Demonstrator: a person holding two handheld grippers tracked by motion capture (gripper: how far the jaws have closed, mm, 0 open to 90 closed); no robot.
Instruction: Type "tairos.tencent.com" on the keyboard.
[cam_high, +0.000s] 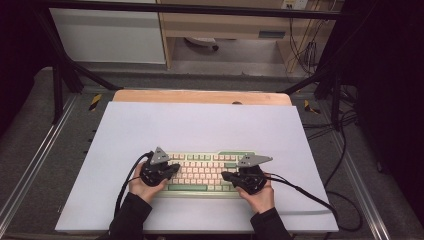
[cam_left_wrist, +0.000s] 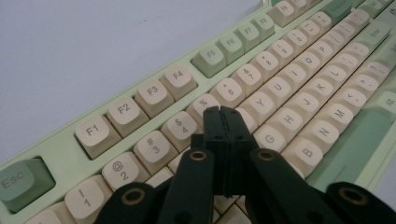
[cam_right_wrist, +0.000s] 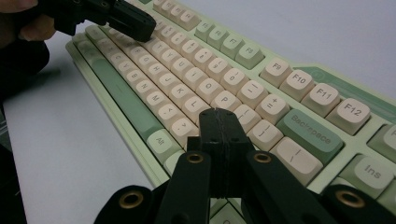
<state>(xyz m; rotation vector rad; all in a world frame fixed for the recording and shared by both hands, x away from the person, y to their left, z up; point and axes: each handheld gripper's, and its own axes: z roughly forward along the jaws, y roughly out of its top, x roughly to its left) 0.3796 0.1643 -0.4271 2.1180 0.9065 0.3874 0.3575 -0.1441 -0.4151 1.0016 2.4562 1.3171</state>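
Around your hands the white mat (cam_high: 200, 125) lies bare from nine o'clock through twelve to three. Only the keyboard (cam_high: 205, 172) stands in your way at centre, and the black frame posts (cam_high: 57, 85) flank ten and two o'clock.

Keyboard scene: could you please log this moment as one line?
left gripper: shut, over keyboard left half | right gripper: shut, over right half | nothing held | white mat

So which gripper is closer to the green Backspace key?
The right gripper. Its shut tips sit just beside the Backspace key, at the keyboard's right end. The left gripper, also shut, is over the letter rows near the other end.
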